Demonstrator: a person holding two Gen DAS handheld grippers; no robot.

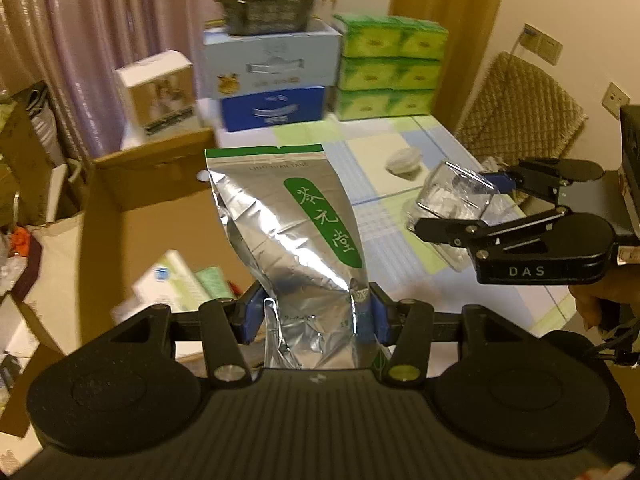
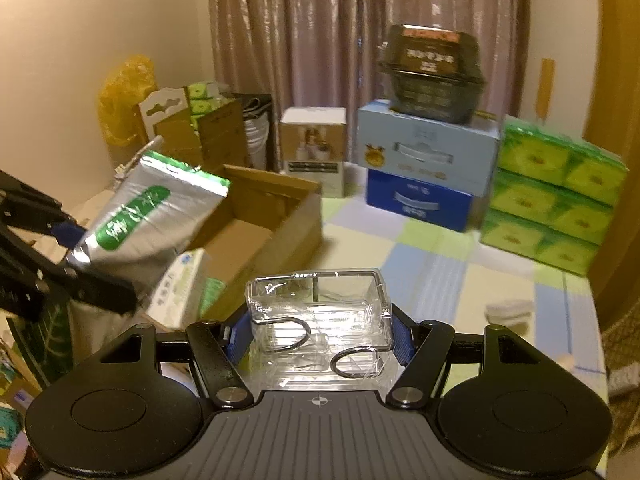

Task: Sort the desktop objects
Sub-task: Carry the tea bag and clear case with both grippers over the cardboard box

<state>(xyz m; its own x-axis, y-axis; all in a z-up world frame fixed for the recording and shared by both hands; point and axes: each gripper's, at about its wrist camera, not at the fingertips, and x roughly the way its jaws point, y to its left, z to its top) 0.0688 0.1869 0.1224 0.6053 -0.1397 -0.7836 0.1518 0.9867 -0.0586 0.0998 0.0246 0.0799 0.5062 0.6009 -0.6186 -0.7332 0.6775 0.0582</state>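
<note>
We are clamping the left gripper on the lower part of a silver foil pouch with a green label, its blue pads pinching the crinkled film from both sides. The pouch is standing upright above the open brown cardboard box, clear of the table. We are judging it light, soft and slippery, so a hold low on the filled body is suiting it better than the flat seal. The right gripper is closing on a clear rigid plastic box wrapped in tape, held over the pastel checked tablecloth. That box is looking stiff, smooth and possibly brittle; we are gripping its 2 side walls squarely.
</note>
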